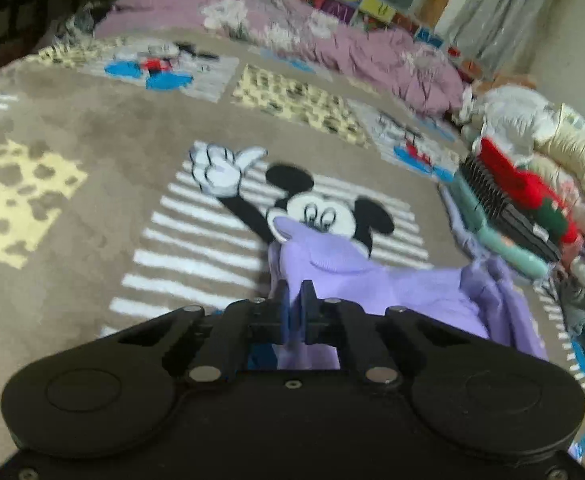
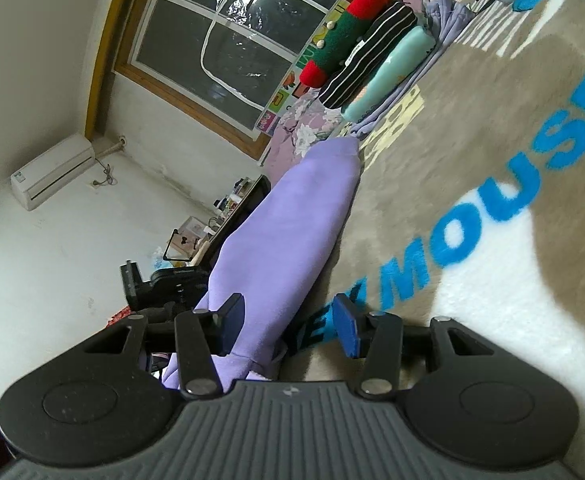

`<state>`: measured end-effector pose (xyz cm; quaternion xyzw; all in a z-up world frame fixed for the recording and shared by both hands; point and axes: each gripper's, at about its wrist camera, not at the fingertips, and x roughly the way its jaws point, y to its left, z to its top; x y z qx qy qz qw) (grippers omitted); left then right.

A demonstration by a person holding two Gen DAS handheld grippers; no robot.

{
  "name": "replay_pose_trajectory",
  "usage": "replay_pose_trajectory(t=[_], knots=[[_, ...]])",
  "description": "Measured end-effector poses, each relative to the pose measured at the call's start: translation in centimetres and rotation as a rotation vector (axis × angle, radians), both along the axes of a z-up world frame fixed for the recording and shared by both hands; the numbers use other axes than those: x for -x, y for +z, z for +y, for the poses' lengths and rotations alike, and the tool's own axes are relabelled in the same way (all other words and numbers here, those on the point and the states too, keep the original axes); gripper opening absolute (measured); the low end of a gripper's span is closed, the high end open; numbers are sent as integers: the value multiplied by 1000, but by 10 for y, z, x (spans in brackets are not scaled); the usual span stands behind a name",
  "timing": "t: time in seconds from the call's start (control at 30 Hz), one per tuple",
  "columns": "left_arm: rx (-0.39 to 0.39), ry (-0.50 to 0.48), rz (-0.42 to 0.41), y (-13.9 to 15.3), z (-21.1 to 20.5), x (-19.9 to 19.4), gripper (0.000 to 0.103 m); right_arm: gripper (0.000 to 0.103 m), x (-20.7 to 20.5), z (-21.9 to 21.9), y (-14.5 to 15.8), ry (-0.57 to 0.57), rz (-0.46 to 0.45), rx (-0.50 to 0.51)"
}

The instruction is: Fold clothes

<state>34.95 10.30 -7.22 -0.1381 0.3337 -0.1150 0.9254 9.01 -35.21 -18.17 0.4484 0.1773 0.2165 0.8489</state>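
Pinching a fold of the lilac sweatshirt [image 1: 332,268], the left gripper [image 1: 297,308] has its jaws clamped tight on the cloth; the right gripper [image 2: 288,320] is agape, with the garment's sleeve [image 2: 292,224] lying loose between the pads, not squeezed; the rest sprawls over the cartoon-mouse blanket [image 1: 92,208]. Looks like soft, light, floppy fleece; probably best grabbed at cuffs, hem or shoulder seams.

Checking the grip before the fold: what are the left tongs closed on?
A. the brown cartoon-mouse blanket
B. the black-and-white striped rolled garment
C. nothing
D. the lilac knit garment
D: in the left wrist view the left tongs are pinched shut on a fold of the lilac knit garment.
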Motion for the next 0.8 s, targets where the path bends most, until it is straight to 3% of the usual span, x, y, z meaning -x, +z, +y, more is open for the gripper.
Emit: replay_pose_trajectory(t=[0.37,0.8], knots=[[-75,95,-184,57,43,65,3,49,1,0,-2,-1,-3,-2],[-70,328,-200,41,126,160,3,49,-1,0,-2,-3,-2,1]])
